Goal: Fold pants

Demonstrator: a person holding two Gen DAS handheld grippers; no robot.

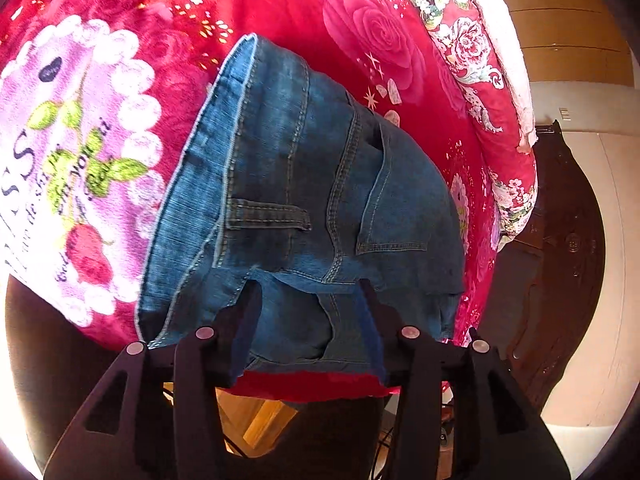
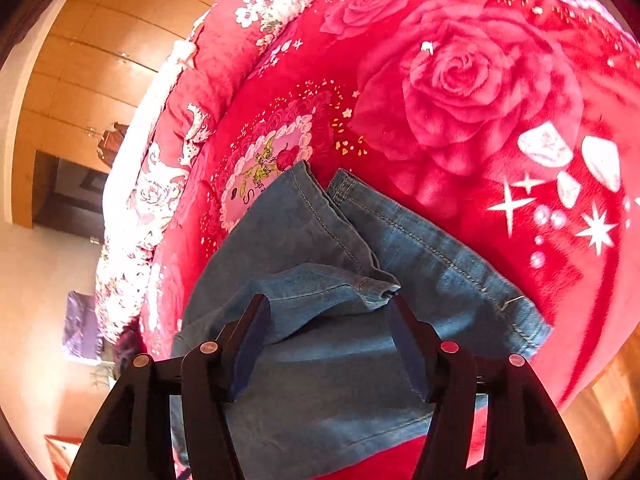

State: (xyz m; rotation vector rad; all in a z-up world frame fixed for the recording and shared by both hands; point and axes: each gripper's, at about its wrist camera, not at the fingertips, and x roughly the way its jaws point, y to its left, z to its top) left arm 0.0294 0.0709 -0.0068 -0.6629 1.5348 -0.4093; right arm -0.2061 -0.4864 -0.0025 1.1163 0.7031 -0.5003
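Note:
Blue denim pants [image 1: 304, 184] lie folded on a red rose-print blanket [image 1: 248, 4]. In the left wrist view their waist end shows, with a belt loop and a back pocket. My left gripper [image 1: 308, 292] stands open over the near edge of that end, its pads apart from the cloth. In the right wrist view the leg end of the pants [image 2: 320, 248] lies in layers, with two hems pointing away. My right gripper [image 2: 328, 300] is open above the folded legs, nothing pinched between its fingers.
The blanket [image 2: 480, 80] covers a bed whose floral quilt edge [image 1: 500, 128] runs along one side. Dark wooden furniture [image 1: 560, 240] stands beyond that edge, and wood wall panels [image 2: 92, 60] are behind. The bed's near edge lies just under both grippers.

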